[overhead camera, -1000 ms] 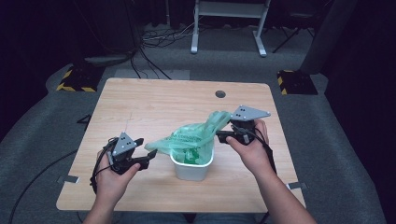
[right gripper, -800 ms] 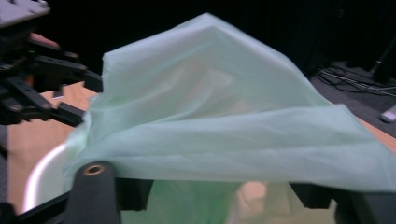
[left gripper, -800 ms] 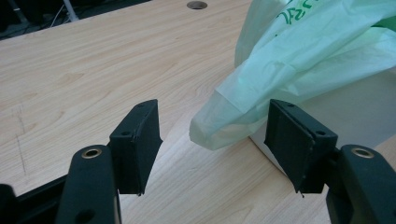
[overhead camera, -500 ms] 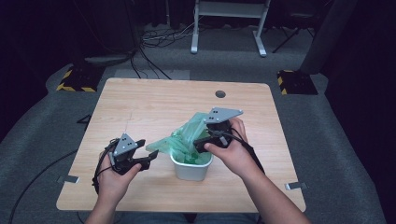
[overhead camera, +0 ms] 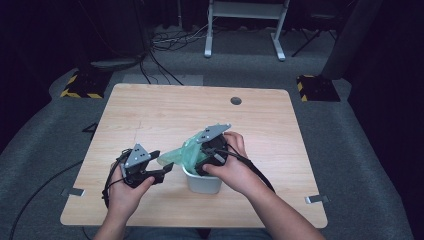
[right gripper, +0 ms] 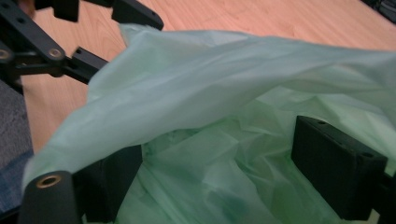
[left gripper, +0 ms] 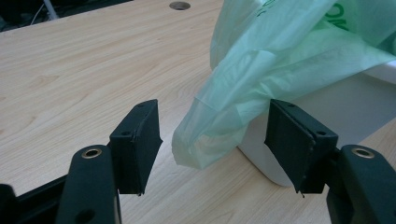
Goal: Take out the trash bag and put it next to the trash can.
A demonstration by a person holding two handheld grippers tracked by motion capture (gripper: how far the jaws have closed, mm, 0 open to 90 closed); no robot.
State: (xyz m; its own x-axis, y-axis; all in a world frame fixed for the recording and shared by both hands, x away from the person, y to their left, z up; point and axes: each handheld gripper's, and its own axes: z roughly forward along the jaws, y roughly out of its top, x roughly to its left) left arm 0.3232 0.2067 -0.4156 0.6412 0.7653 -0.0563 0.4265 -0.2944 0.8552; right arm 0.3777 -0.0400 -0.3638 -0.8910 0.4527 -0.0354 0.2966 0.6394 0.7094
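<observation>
The table was the largest thing, one light wooden top with one small round hole near its far edge. On it, close to the person's side, stood one small white bin, and one thin green plastic bag sat in its mouth, with loose film rising above the rim and one corner hanging over the side that faced the left hand. This hanging corner was the point on which the next move seemed to depend: in the left gripper view it lay just in front of the left gripper, between the two black jaws but touching neither, with its long axis running from the bin rim down toward the table. The left jaws stood wide apart, holding nothing. The right gripper was nearer to the bin; it pointed down into the bag mouth, and its jaws had just been opening, so they stood wide with green film between and around them, not pinched. Counted: two grippers, one bag, one bin, one table.
</observation>
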